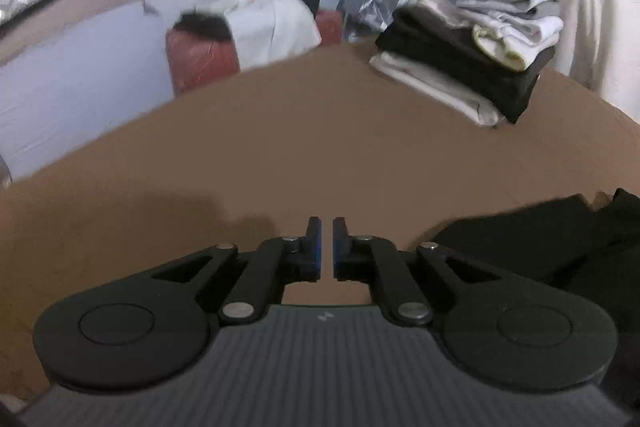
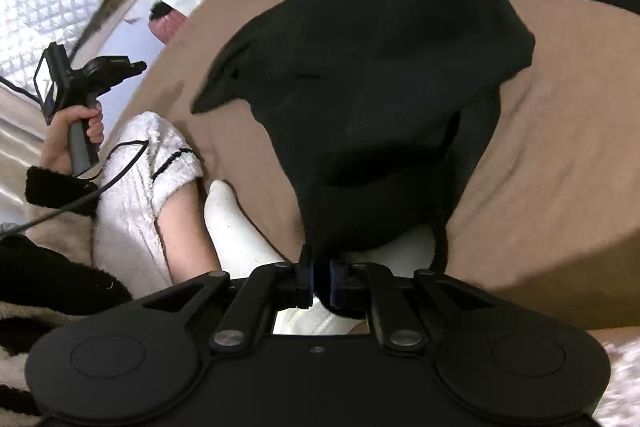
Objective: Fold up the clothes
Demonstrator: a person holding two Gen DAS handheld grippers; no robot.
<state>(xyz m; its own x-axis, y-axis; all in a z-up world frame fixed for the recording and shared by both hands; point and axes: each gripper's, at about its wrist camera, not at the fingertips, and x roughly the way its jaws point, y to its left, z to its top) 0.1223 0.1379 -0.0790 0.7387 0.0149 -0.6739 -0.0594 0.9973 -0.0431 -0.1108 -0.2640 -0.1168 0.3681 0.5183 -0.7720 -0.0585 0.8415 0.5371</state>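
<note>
A black garment (image 2: 380, 67) lies crumpled on the brown bed sheet (image 2: 560, 187), one sleeve trailing off to the upper right. My right gripper (image 2: 320, 263) is shut on its near edge, and the cloth hangs up from between the pads. In the left wrist view only a corner of the black garment (image 1: 560, 239) shows at the lower right. My left gripper (image 1: 327, 227) is shut with nothing between its fingers, over bare sheet (image 1: 320, 147) to the left of the garment. In the right wrist view the left gripper (image 2: 136, 67) is held in a hand at the far left.
A stack of folded clothes (image 1: 472, 47) in white, grey and black stands at the bed's far right corner. Beyond the far edge lie a red bundle (image 1: 200, 55) and a white garment (image 1: 272, 19). The person's leg and white sock (image 2: 232, 223) rest beside the black garment.
</note>
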